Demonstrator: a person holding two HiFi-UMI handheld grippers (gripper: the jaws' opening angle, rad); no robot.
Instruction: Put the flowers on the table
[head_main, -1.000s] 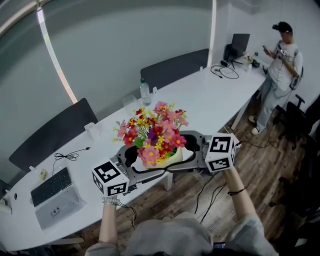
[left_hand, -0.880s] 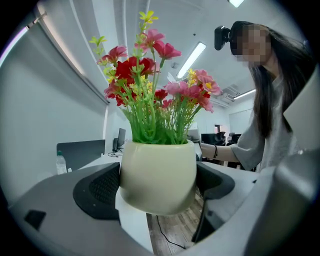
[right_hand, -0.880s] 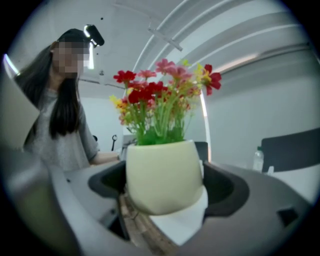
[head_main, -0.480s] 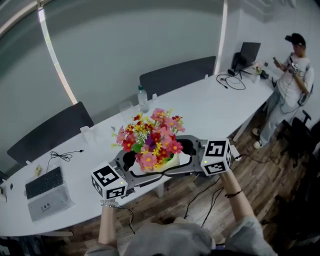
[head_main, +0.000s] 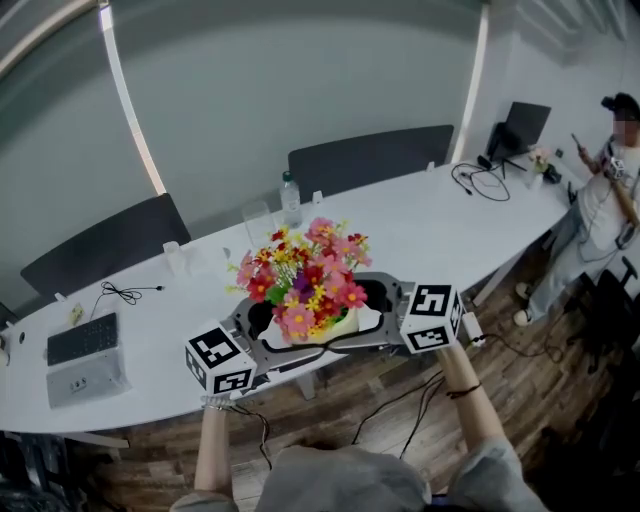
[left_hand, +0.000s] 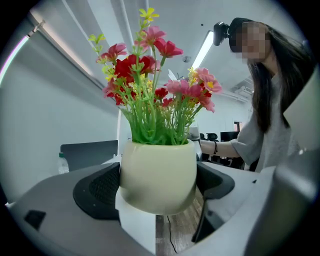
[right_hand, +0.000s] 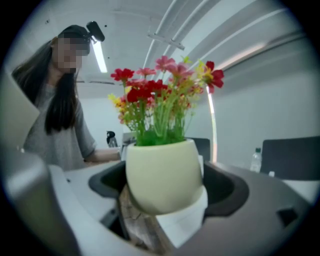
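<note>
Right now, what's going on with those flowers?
A person holds a pot of flowers between two hand-held grippers. The left gripper and the right gripper are each clamped on the pot from opposite sides. The pot is in the air by the near edge of the long white table, not yet set down. A bystander stands by the table's right end.

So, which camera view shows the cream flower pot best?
The left gripper view: the cream pot fills the centre, sharp, held between the jaws. The right gripper view shows it too, slightly blurred. In the head view the flowers cover most of it.
</note>
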